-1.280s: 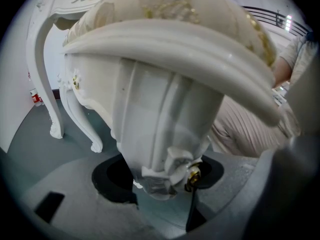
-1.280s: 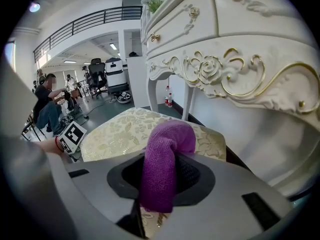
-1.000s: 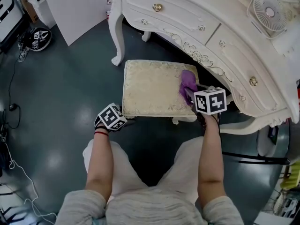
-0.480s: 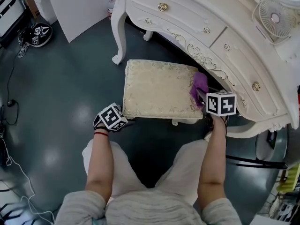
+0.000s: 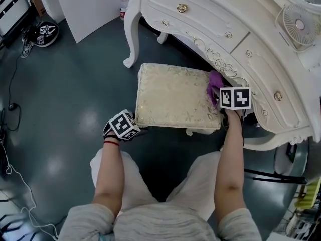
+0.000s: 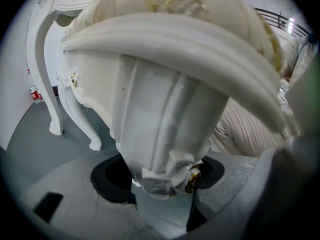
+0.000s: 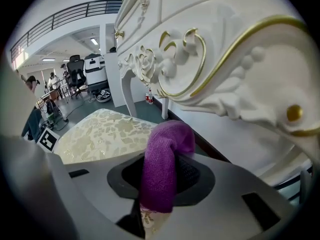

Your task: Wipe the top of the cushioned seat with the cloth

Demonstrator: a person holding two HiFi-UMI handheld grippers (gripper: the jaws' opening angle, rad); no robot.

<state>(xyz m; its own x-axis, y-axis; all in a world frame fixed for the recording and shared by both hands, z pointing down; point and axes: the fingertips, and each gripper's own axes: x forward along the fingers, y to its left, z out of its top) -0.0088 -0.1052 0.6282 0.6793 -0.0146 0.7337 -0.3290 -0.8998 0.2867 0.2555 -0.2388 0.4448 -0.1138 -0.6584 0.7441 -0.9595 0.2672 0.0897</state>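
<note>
Sliding rightward over the last second, the cloth [image 5: 215,81] now sits at the right edge of the cushioned seat [image 5: 170,94]. Nearest, the left gripper [image 5: 140,130] is clamped on the seat's front leg [image 6: 160,119]. Farther off, the right gripper [image 5: 217,92] pinches the cloth, so the cushion's top lies leftward of its jaws.

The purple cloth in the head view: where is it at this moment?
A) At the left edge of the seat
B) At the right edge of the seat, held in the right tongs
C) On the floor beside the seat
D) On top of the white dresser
B: the purple cloth sits at the right edge of the cushioned seat, pinched in the right tongs.
</note>
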